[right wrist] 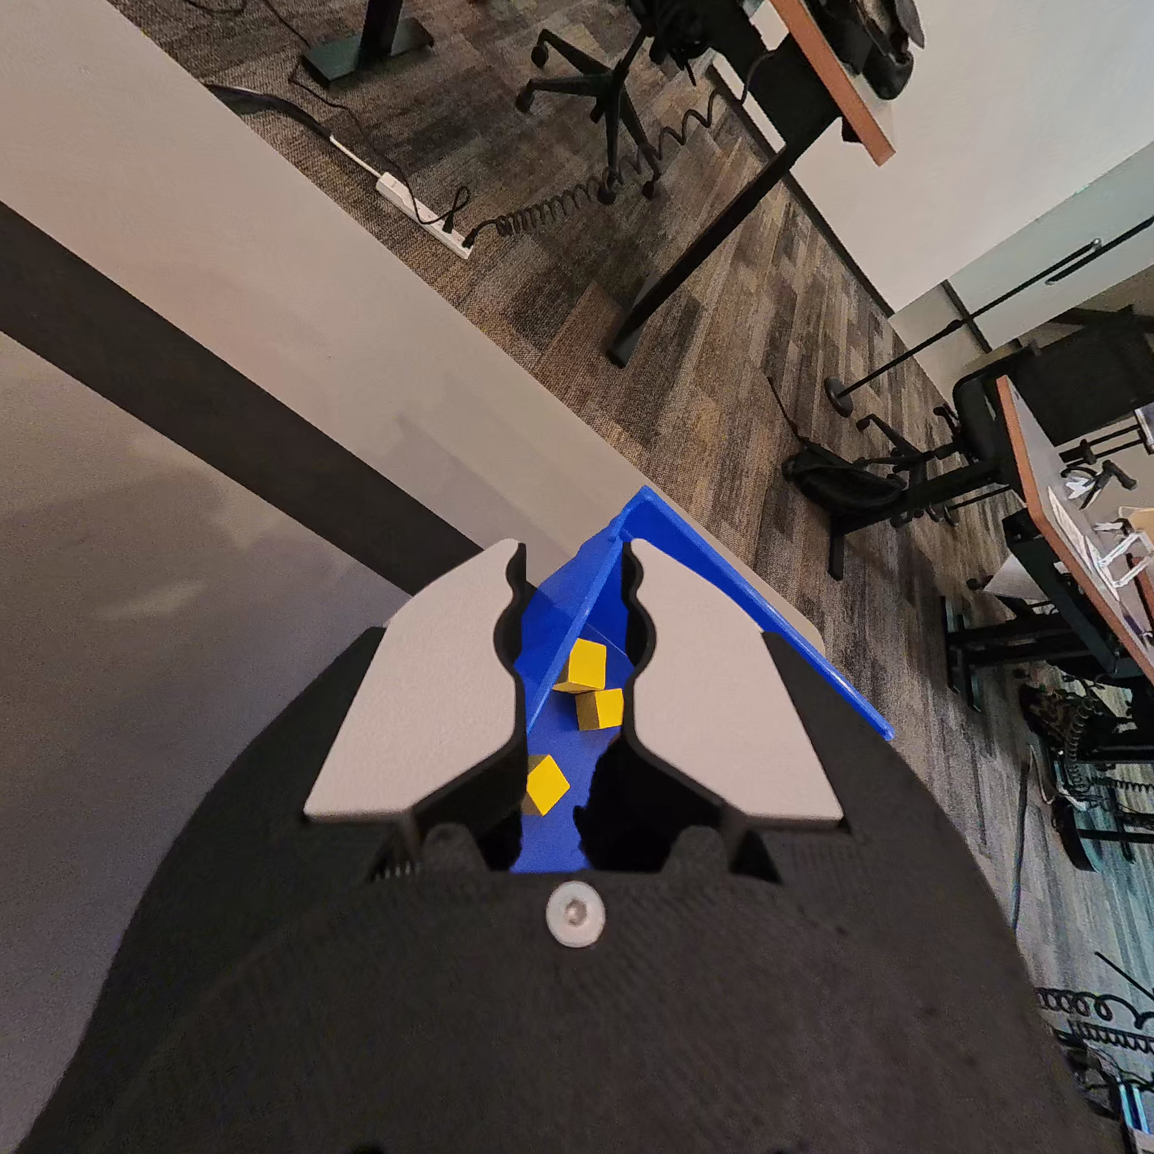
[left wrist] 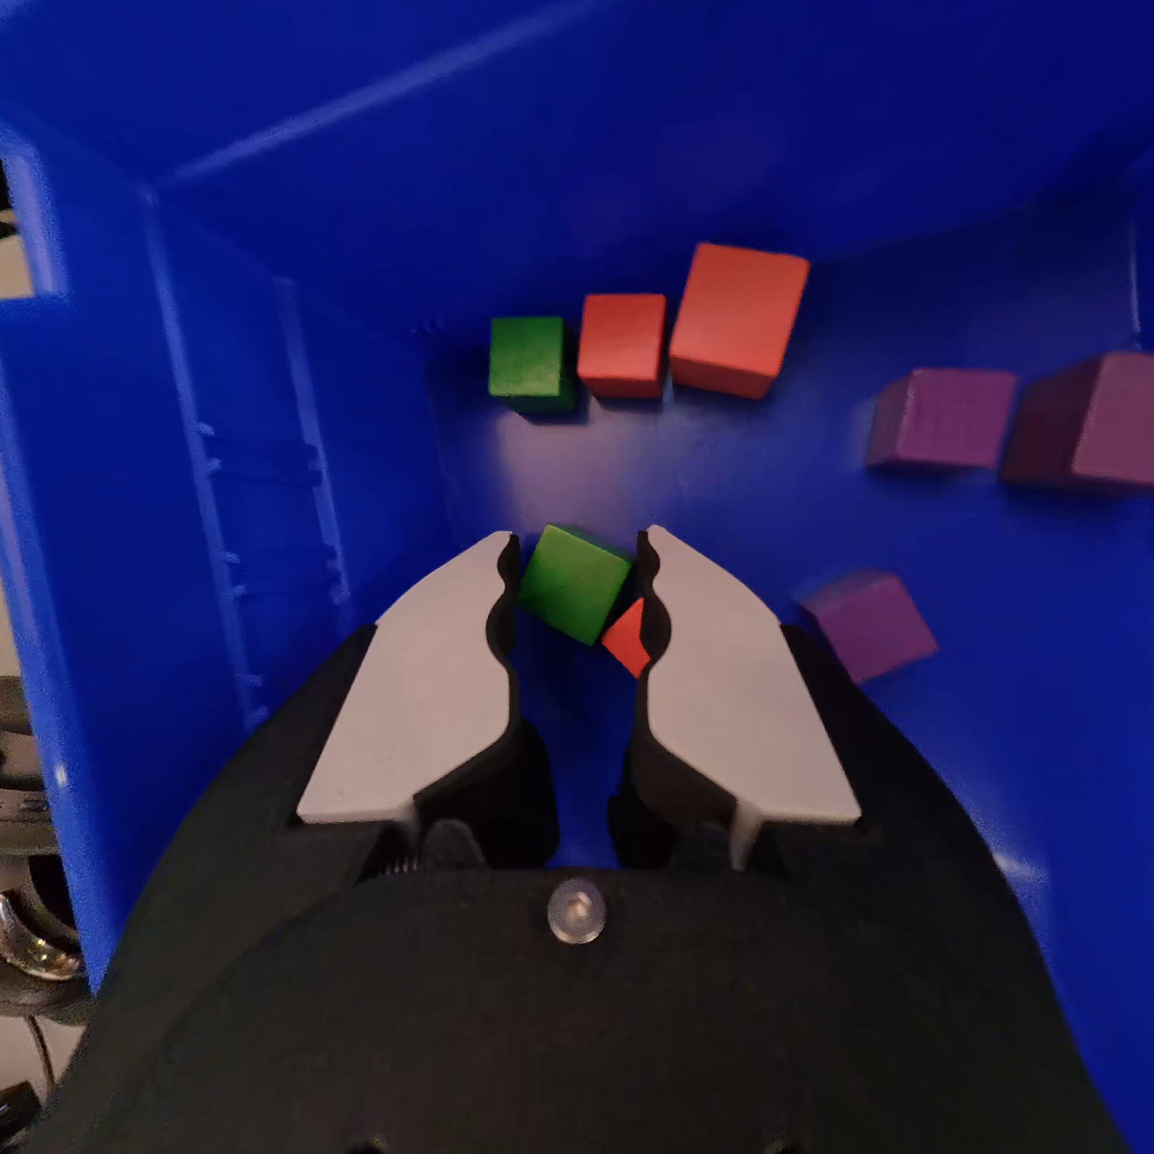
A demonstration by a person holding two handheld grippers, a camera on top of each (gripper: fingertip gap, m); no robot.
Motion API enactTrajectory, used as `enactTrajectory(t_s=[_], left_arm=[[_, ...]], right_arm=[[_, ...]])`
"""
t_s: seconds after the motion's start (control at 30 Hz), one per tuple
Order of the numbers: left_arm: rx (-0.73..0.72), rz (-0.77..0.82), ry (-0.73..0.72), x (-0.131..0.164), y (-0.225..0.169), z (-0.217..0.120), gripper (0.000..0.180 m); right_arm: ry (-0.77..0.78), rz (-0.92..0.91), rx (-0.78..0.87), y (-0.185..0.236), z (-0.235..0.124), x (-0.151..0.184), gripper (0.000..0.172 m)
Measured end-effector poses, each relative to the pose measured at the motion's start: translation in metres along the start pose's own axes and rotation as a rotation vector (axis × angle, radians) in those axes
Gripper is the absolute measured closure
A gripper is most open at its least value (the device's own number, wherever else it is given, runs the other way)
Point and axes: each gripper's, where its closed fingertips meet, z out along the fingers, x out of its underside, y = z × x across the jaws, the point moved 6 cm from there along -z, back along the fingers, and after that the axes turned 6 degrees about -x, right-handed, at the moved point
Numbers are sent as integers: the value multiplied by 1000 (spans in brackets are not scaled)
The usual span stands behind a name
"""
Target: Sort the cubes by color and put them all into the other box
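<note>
Left wrist view: left tool point(left wrist: 577, 552) brackets the green cube point(left wrist: 573, 584), ungripped; it looks light, rigid, best pinched across flat faces.

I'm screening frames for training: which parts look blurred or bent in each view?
Left wrist view: purple cubes and the box wall smear with motion blur, while the red cubes stay fairly crisp. Right wrist view: sharp overall, though the wide lens bends the table edge.

A pale table point(right wrist: 312, 300) with a dark stripe point(right wrist: 218, 431) across it carries a blue box point(right wrist: 749, 599), set at the table's corner beside the carpeted floor point(right wrist: 718, 374), on which chairs and desks stand.
</note>
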Motion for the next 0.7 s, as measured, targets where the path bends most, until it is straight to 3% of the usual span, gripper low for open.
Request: enactTrajectory(t_s=[0.23, 0.3, 0.4, 0.57, 0.7], left_arm=[[196, 77, 55, 12, -13, -17, 142], [189, 80, 65, 14, -11, -15, 134], [256, 51, 53, 14, -14, -12, 148], [243, 43, 57, 13, -14, -14, 149], [276, 7, -41, 1, -12, -34, 150]], right_arm=[[-5, -7, -11, 1, 0, -1, 142], [-3, -13, -18, 3, 1, -1, 142], [-2, -24, -16, 5, 1, -2, 142], [-16, -23, -12, 4, -2, -5, 143], [-69, -27, 7, 1, -11, -13, 143]])
